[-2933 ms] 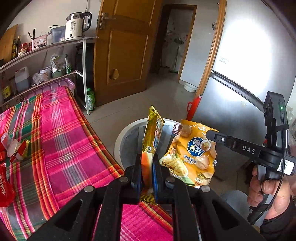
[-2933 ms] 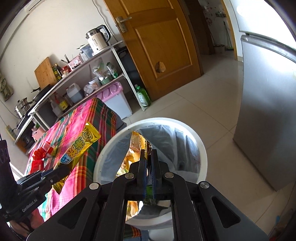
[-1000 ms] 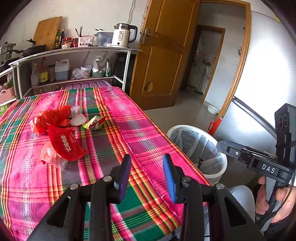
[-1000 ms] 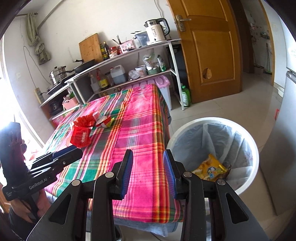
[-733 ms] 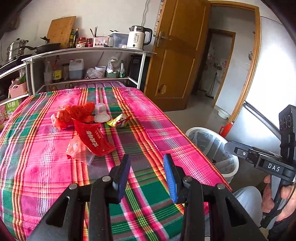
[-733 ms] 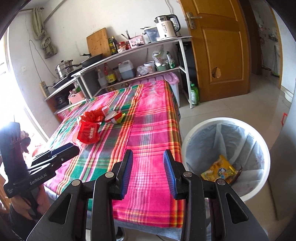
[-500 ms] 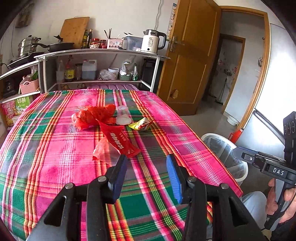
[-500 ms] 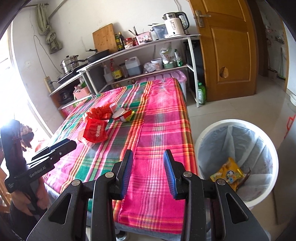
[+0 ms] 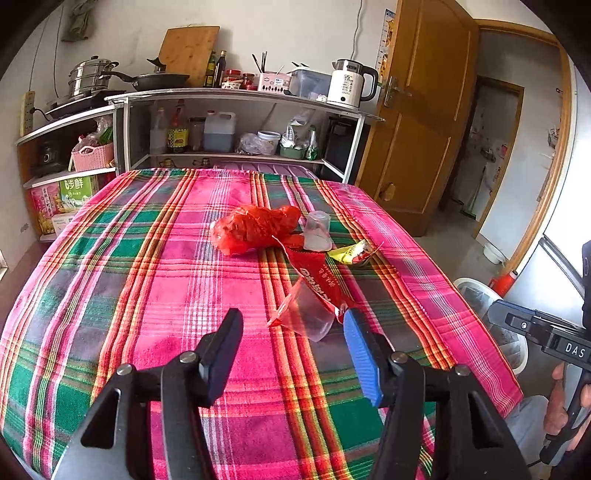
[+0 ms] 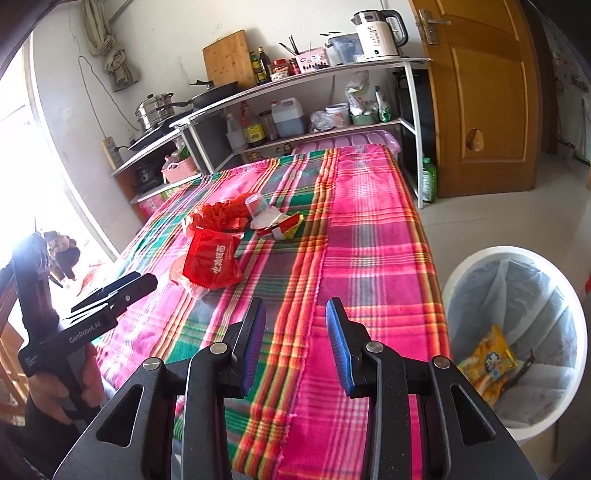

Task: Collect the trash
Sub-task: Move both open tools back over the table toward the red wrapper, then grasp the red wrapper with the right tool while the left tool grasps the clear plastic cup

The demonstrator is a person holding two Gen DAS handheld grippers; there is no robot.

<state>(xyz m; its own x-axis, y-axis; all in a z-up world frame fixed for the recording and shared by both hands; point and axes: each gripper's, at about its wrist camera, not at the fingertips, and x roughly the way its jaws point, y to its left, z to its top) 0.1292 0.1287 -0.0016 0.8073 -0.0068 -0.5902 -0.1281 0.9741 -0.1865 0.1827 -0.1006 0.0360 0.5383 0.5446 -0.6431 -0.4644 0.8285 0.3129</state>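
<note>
Left gripper (image 9: 291, 328) jaws wide open, empty, above plaid counter (image 9: 155, 280), just short of clear plastic cup (image 9: 308, 314) under red wrapper (image 9: 319, 282). Right gripper (image 10: 295, 334) jaws open, empty, over counter edge. Yellow snack bag (image 10: 487, 363) inside white trash bin (image 10: 517, 258).

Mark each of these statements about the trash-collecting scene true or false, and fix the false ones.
1. Both grippers are open and hold nothing. True: the left gripper and the right gripper have their jaws spread, with nothing between them.
2. The white trash bin is empty. False: a yellow snack wrapper lies inside it.
3. A red packet lies on the plaid tablecloth. True.
4. The clear plastic cup nearest the left gripper stands upright. False: it lies on its side, partly under the red packet.
5. The kettle sits on the floor. False: it stands on the top shelf.
</note>
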